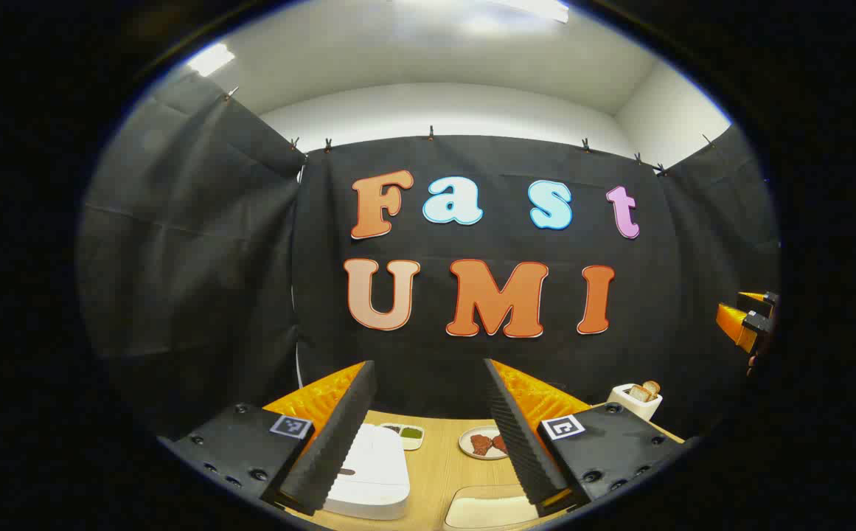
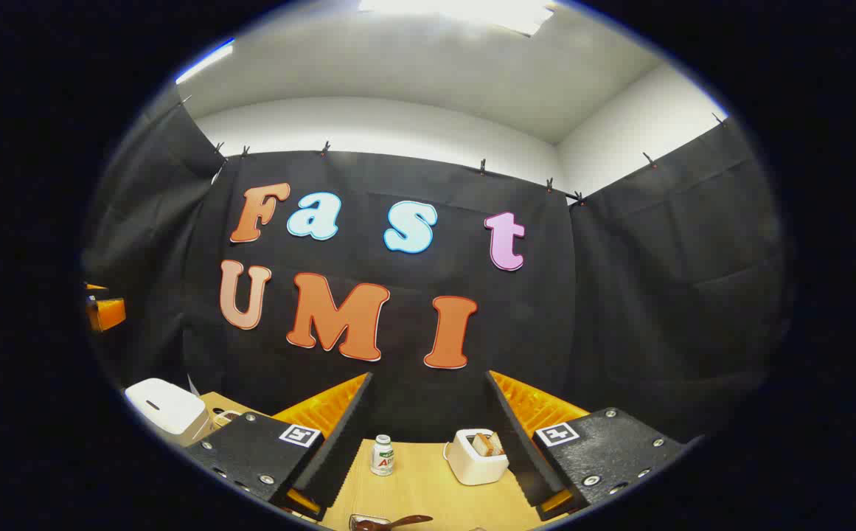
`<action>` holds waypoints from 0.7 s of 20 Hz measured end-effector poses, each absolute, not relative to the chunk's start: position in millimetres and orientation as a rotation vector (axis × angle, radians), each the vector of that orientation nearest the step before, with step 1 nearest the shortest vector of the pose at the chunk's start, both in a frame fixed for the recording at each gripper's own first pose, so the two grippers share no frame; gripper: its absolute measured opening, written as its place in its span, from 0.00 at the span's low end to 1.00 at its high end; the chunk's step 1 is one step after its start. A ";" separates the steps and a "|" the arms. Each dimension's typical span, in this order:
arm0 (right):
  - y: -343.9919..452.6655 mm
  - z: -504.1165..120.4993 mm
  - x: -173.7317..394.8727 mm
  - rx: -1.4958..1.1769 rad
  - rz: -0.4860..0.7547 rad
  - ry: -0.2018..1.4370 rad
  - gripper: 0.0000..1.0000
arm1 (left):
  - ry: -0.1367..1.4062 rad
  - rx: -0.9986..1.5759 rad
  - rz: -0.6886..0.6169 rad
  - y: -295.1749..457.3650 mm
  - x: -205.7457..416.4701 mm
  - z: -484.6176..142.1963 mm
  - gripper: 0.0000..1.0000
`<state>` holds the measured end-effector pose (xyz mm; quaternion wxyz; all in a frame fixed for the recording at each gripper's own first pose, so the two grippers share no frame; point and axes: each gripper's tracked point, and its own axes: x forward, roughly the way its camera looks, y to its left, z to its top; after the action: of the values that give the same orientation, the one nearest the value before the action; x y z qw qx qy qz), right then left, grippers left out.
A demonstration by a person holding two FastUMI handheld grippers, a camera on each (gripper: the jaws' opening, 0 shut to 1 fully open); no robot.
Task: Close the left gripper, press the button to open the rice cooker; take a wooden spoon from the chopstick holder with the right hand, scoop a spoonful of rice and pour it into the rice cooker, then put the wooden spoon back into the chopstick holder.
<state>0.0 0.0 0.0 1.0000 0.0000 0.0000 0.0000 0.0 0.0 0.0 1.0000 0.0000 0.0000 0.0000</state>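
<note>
In the left gripper view the white rice cooker (image 1: 369, 472) sits on the wooden table with its lid down, low and partly behind my left finger. My left gripper (image 1: 428, 365) hangs above the table, open and holding nothing. The right gripper view shows the cooker (image 2: 166, 405) far to the left. My right gripper (image 2: 428, 377) is open and holds nothing. At the bottom edge a brown wooden spoon (image 2: 407, 521) pokes out of a dark holder (image 2: 363, 524), mostly cut off.
A small dish of greens (image 1: 403, 435), a plate of reddish food (image 1: 485, 442), a toaster with bread (image 1: 638, 398) and a pale rounded container (image 1: 490, 509) are on the table (image 1: 439, 464). A small bottle (image 2: 382, 454) stands beside the toaster (image 2: 476, 456).
</note>
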 end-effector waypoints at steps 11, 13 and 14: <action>10.1 -2.9 7.9 0.013 0.061 -0.001 0.91 | -0.008 0.010 0.068 2.1 -11.5 0.5 0.98; 6.4 -7.2 10.6 0.006 0.058 0.005 0.91 | -0.008 0.017 0.082 6.5 -11.9 0.5 0.98; 7.5 -9.4 11.2 0.009 0.059 0.010 0.91 | -0.010 0.020 0.085 6.6 -12.0 0.3 0.98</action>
<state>11.2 7.5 -9.4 0.9995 0.0046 0.0049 0.0293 -12.0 6.6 0.3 0.9990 0.0101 -0.0051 0.0426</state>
